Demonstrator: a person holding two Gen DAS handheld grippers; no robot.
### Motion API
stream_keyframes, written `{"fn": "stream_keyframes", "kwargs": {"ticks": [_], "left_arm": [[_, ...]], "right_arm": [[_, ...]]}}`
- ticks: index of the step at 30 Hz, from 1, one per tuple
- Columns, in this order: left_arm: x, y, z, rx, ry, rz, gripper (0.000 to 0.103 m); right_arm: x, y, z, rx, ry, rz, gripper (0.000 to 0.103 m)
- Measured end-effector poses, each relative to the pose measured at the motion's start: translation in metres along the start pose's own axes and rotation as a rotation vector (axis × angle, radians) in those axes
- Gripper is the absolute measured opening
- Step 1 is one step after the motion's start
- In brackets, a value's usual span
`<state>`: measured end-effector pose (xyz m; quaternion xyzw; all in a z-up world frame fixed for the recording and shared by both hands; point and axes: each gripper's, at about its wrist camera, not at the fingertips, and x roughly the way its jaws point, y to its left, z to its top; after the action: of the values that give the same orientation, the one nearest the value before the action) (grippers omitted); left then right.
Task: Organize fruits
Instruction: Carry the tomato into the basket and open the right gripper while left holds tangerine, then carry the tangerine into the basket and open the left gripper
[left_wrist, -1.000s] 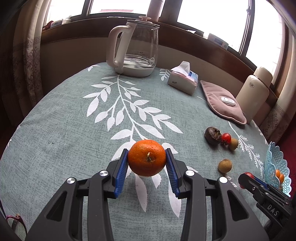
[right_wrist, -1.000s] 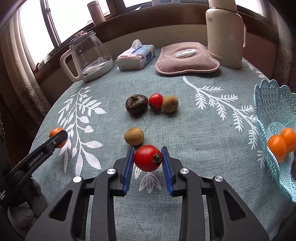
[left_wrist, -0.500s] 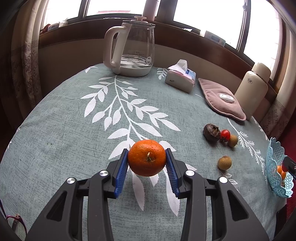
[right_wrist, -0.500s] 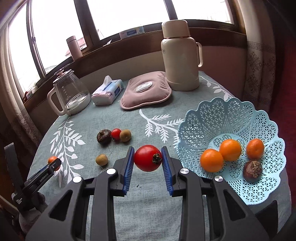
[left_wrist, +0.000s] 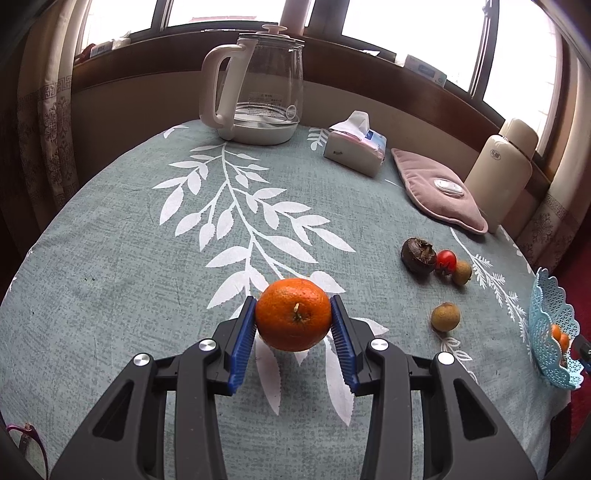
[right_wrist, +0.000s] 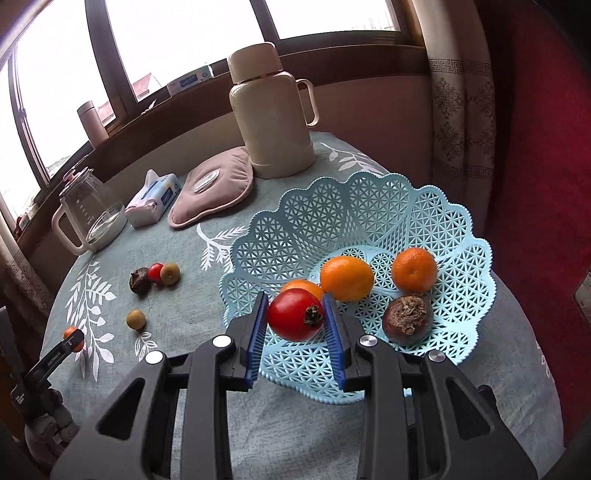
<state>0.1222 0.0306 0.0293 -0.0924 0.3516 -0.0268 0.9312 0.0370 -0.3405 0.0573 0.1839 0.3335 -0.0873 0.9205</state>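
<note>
We see the right gripper (right_wrist: 295, 319) clamped on a red tomato (right_wrist: 294, 319), its blue pads (right_wrist: 255, 336) pressing both sides, held above the near rim of the light blue lattice basket (right_wrist: 458, 236). Inside the basket lie three oranges (right_wrist: 346, 277) and a dark brown round fruit (right_wrist: 407, 319). The left gripper (left_wrist: 293, 320) grips an orange (left_wrist: 293, 319) between its own blue pads, held over the grey-green tablecloth (left_wrist: 129, 258) with its white leaf print. From the right wrist view, that gripper's arm carries white lettering that we read as "GenRobot.AI". Out on the cloth, a dark fruit (left_wrist: 418, 255), a small tomato (left_wrist: 445, 261) and a tan fruit (left_wrist: 462, 272) sit touching in a row, and another tan fruit (left_wrist: 445, 316) lies alone nearer the basket. Farther back stand a glass kettle (left_wrist: 258, 85) whose label is too small to read, a tissue pack (left_wrist: 354, 151), a pink pad (left_wrist: 439, 194) and a cream thermos (right_wrist: 271, 110) with a small illegible badge.
</note>
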Motion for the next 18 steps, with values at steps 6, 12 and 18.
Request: {"fn": "stream_keyframes", "kwargs": {"ticks": [6,12,18], "left_arm": [[-0.002,-0.003,0.0,0.008,-0.006,-0.012,0.04],[-0.006,-0.01,0.001,0.018,-0.001,-0.031,0.04],[-0.019,-0.044,0.0,0.08,0.003,-0.096,0.04]], "right_arm": [[-0.009,-0.018,0.001,0.037,-0.028,-0.007,0.049],[-0.023,-0.033,0.005,0.052,-0.084,-0.021,0.061],[-0.03,-0.05,0.011,0.088,-0.124,-0.033,0.069]]}}
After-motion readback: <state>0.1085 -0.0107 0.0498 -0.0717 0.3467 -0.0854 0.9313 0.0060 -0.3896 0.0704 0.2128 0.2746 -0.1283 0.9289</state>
